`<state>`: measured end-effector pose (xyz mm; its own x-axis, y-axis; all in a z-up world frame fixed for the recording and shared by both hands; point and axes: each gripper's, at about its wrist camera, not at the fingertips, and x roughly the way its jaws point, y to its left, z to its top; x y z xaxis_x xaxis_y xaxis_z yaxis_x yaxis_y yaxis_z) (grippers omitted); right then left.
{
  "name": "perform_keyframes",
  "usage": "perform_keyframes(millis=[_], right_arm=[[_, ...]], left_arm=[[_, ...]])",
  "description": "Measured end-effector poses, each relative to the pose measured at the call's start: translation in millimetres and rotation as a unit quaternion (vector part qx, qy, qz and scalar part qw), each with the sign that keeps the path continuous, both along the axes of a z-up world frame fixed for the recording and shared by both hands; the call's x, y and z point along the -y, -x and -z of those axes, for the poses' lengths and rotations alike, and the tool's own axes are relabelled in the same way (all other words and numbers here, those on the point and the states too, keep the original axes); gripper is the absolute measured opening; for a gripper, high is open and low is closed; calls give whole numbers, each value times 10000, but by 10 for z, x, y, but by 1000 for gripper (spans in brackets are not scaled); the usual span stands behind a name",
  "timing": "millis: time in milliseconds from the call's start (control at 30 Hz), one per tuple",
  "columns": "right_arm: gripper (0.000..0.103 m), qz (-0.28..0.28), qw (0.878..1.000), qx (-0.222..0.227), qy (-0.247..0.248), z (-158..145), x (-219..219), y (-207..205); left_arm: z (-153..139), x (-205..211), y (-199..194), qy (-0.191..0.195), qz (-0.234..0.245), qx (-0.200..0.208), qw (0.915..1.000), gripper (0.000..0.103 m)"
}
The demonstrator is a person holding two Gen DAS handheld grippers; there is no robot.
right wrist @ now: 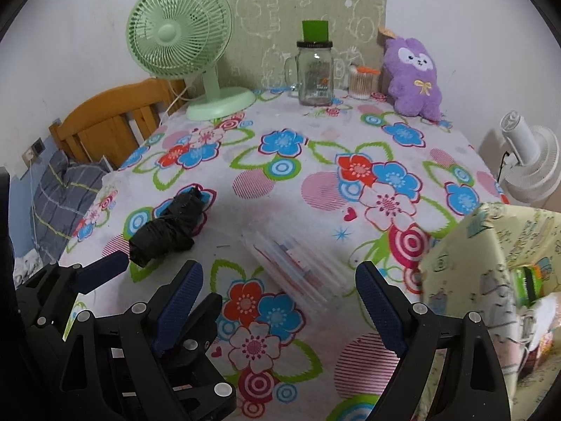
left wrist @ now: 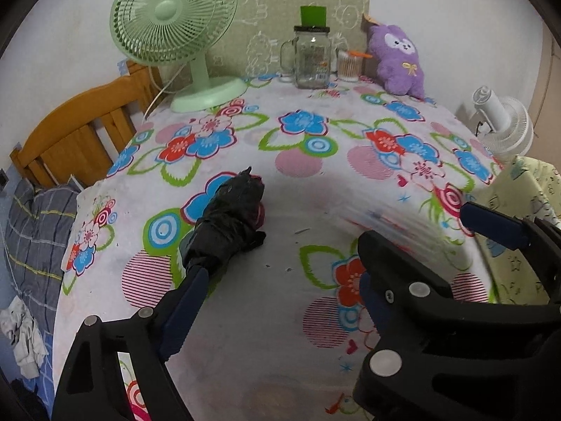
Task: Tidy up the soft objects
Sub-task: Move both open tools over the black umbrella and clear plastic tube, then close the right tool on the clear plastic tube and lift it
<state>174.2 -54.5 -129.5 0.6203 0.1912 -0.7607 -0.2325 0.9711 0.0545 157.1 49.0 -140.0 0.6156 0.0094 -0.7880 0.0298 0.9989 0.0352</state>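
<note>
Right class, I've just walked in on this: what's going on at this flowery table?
A person holds a two-finger gripper in each hand over a flowered tablecloth. Both the left gripper and the right gripper are open and hold nothing. A black bundle lies by the left gripper's finger; whether they touch is unclear. A blurred clear packet lies between the right gripper's fingers. A purple plush toy sits at the far edge beside a glass jar and a green fan.

purple plush (right wrist: 413,77) upright against wall
</note>
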Motion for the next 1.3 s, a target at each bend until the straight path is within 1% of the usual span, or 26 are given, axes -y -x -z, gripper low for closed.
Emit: perform_keyframes(millis=[33, 133, 600, 633, 667, 700, 767, 800, 833, 867, 1067, 1133, 1167, 1300], right_arm=[[90, -27, 10000, 17, 23, 10, -10, -11], [80, -172, 9998, 2, 90, 62, -51, -61], [79, -214, 9992, -188, 298, 300, -116, -268], [76, -232, 9990, -204, 320, 314, -125, -276], [70, -261, 9988, -241, 338, 329, -135, -285], [67, -274, 9985, -288, 369, 345, -142, -296], [55, -273, 9982, -351, 413, 367, -143, -306], [50, -237, 9980, -364, 453, 374, -139, -306], [43, -200, 9979, -354, 495, 374, -135, -302], [39, -198, 9978, -365, 519, 372, -129, -302], [27, -209, 9977, -447, 463, 329, -91, -265], [18, -218, 9980, -410, 429, 289, -86, -233], [17, -229, 9980, -424, 409, 269, -87, -222], [15, -205, 9983, -454, 290, 202, -66, -185]], left_arm=[[13, -4, -11, -6, -6, -12, 10000, 89], [75, -12, -53, -80, -25, -69, 9999, 89], [250, -15, -173, -108, 9, -278, 9996, 89], [256, -15, -174, -108, 8, -288, 9995, 89], [270, -16, -179, -117, 3, -311, 9994, 89], [277, -15, -180, -127, -4, -321, 9994, 89], [281, -6, -174, -167, 2, -308, 9994, 89], [277, 7, -170, -203, 6, -296, 9994, 88], [276, 15, -168, -212, 17, -294, 9993, 88], [273, 23, -165, -216, 30, -290, 9993, 88], [207, 39, -122, -243, 41, -205, 9995, 88], [165, 38, -103, -257, 31, -149, 9996, 88], [143, 41, -92, -270, 32, -119, 9996, 88], [51, 64, -47, -353, 55, 23, 9994, 88]])
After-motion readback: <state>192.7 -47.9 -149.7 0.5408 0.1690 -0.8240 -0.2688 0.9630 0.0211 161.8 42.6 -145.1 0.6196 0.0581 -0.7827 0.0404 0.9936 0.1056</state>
